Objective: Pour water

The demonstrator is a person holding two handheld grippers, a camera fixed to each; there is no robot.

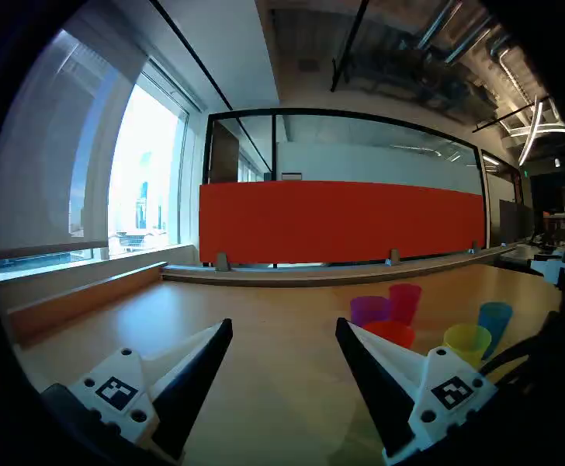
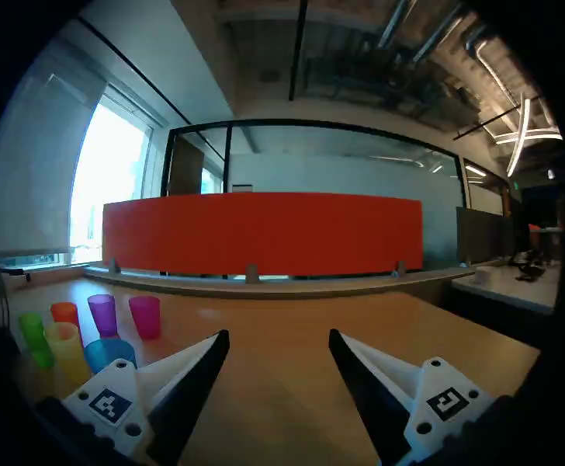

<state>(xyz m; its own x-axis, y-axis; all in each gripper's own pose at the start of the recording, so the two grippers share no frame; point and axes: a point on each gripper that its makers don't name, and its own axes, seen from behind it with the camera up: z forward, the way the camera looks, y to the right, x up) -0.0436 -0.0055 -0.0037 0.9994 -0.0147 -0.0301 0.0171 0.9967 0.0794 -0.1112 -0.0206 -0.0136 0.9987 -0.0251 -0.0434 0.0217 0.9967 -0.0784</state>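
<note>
**Both claws spread and empty over the table, cups off to one side**

The left gripper (image 1: 282,326) hangs with its two fingers spread wide, and between them is only the bare wood of the table (image 1: 282,388). Just past its right-hand finger stands a cluster of cups. The orange cup (image 1: 391,332) is nearest, its lower part hidden behind that finger. The purple cup (image 1: 368,308) and the pink cup (image 1: 405,299) stand behind it. The yellow cup (image 1: 467,342) and the blue cup (image 1: 495,317) are farther to the right. The finger cuts off the yellow cup's base, and the blue cup is partly behind the yellow one. Whether any cup holds water cannot be told.

The right gripper (image 2: 277,335) is likewise spread apart and grips nothing. In the right gripper view the same cups stand to the left of its left-hand finger, which covers the bottom of the blue cup. A green cup (image 2: 32,332) sits at the dim far-left edge and is hard to make out.

Ahead of both claws the tabletop lies open up to its far edge. There a low ledge carries a red partition (image 1: 341,221) across the whole width. A window (image 1: 139,190) runs along the left side. In the right gripper view a second desk (image 2: 515,283) stands beyond the table's right edge, well apart.
</note>
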